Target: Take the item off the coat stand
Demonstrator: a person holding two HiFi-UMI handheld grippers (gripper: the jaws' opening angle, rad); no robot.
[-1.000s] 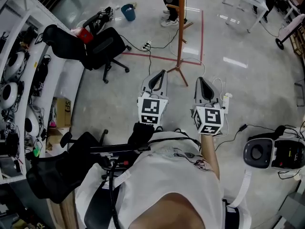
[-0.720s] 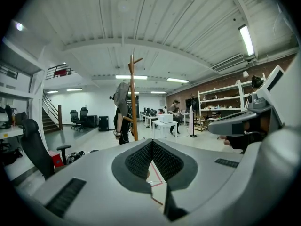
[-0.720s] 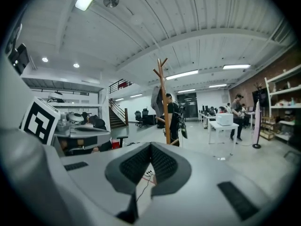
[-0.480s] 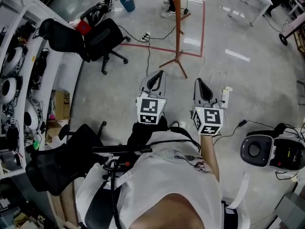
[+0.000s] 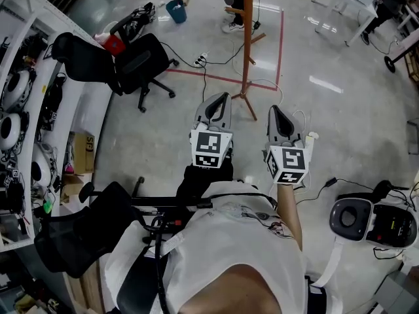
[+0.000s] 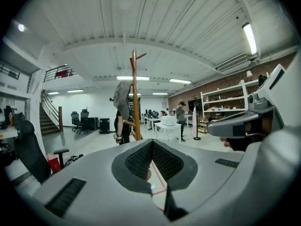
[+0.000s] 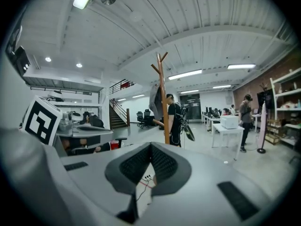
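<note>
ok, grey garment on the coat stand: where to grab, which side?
Probably high on the grey garment, near its top, coming from the coat stand's left as both gripper views show it: the cloth hangs limp on that side, so lifting should unhook it.

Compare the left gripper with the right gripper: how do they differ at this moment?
The left gripper sits left of the coat stand pole, the right gripper to its right. The left gripper reaches slightly further forward than the right gripper. Both are shut and empty.
</note>
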